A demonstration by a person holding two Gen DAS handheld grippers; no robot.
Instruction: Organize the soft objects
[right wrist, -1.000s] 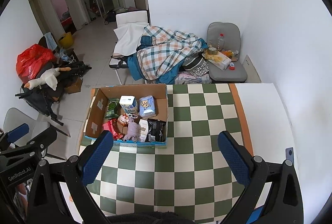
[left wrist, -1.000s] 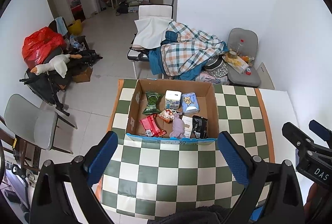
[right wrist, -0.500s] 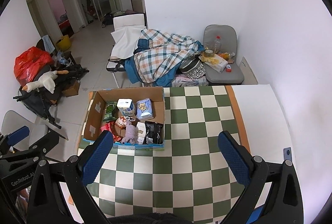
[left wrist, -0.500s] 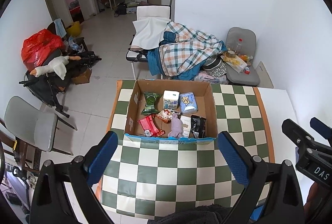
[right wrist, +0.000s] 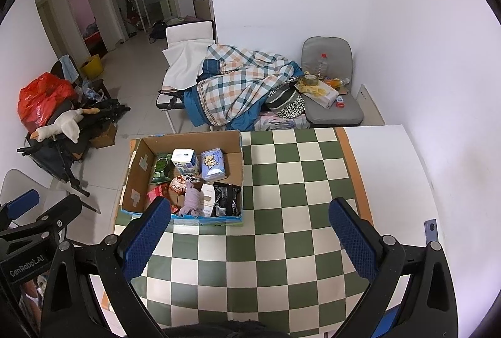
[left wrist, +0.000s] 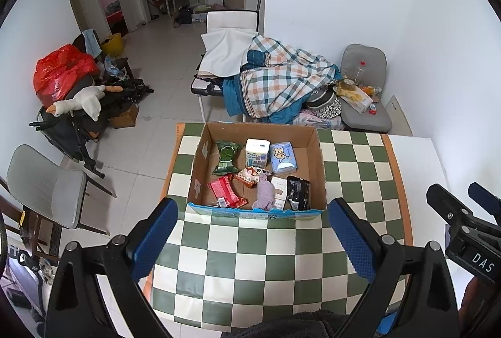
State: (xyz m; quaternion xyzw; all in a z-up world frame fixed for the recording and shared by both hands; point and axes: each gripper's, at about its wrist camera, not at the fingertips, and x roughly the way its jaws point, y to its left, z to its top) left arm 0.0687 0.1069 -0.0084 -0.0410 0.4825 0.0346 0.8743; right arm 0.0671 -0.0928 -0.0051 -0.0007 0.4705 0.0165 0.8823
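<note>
An open cardboard box [left wrist: 321, 162] [right wrist: 239, 164] stands on the green-and-white checkered table [left wrist: 269, 256] [right wrist: 281, 250]. In it lie a purple soft toy [left wrist: 265, 195] [right wrist: 191, 198], a blue tissue pack [left wrist: 281, 156] [right wrist: 213, 164], a white pack [left wrist: 257, 151], a green packet [left wrist: 226, 156], a red packet [left wrist: 227, 192] and a black packet [left wrist: 297, 187]. My left gripper [left wrist: 252, 233] is open and empty, held above the table short of the box. My right gripper [right wrist: 249, 231] is open and empty, to the right of the box.
Beyond the table stand a chair with a plaid blanket [left wrist: 281, 84], a grey chair [left wrist: 364, 106] with a bottle and snacks, and at left a cart with a goose plush [left wrist: 78, 101] and a red bag. A white wall runs along the right.
Both grippers have drawn back and risen a little, so the box looks slightly smaller and farther. Both stay open and empty.
</note>
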